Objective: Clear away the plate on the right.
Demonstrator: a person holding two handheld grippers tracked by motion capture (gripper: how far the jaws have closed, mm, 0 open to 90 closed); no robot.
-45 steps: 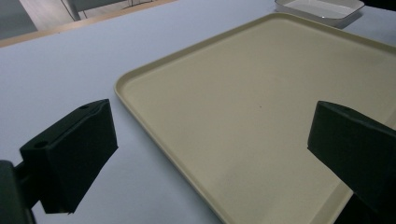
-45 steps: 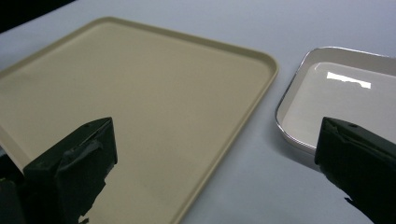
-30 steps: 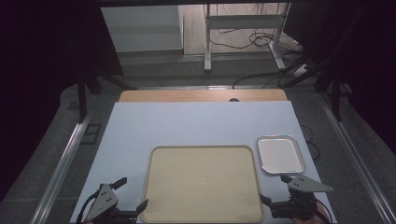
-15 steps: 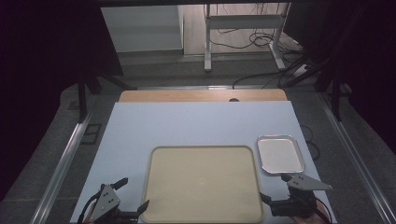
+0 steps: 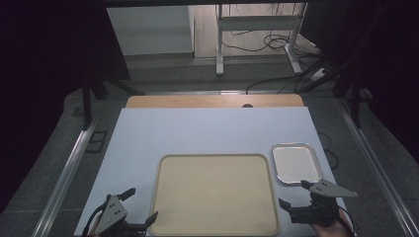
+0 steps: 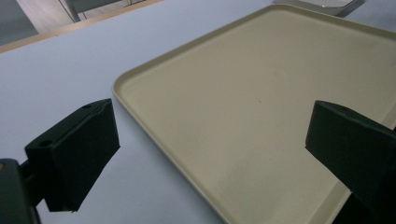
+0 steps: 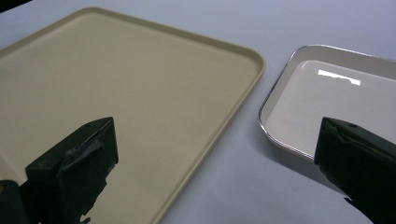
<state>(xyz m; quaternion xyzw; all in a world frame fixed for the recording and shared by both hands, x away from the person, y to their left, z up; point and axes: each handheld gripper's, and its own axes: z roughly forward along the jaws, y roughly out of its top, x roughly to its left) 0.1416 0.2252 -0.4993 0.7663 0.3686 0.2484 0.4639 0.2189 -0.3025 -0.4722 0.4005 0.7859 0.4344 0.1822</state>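
Note:
A large empty beige tray [image 5: 212,192] lies at the near middle of the pale table [image 5: 207,131]. Just off its far right corner rests a small shiny metal tray [image 5: 296,163], also empty. My left gripper [image 5: 141,205] hovers at the beige tray's near left corner, open, with nothing between its jaws. In the left gripper view the left gripper [image 6: 212,126] straddles the beige tray's [image 6: 261,84] left rim. My right gripper [image 5: 295,193] is open at the beige tray's right edge, just short of the metal tray. The right gripper view shows the right gripper [image 7: 217,140] over the gap between the beige tray [image 7: 116,74] and the metal tray [image 7: 336,98].
A wooden strip [image 5: 212,101] runs along the table's far edge. Metal rails [image 5: 69,168] flank the table on both sides. Beyond it are a desk frame [image 5: 257,34] and cables on the floor. The table's far half is bare.
The left gripper has slipped slightly toward the near edge. The right gripper and both trays have hardly moved.

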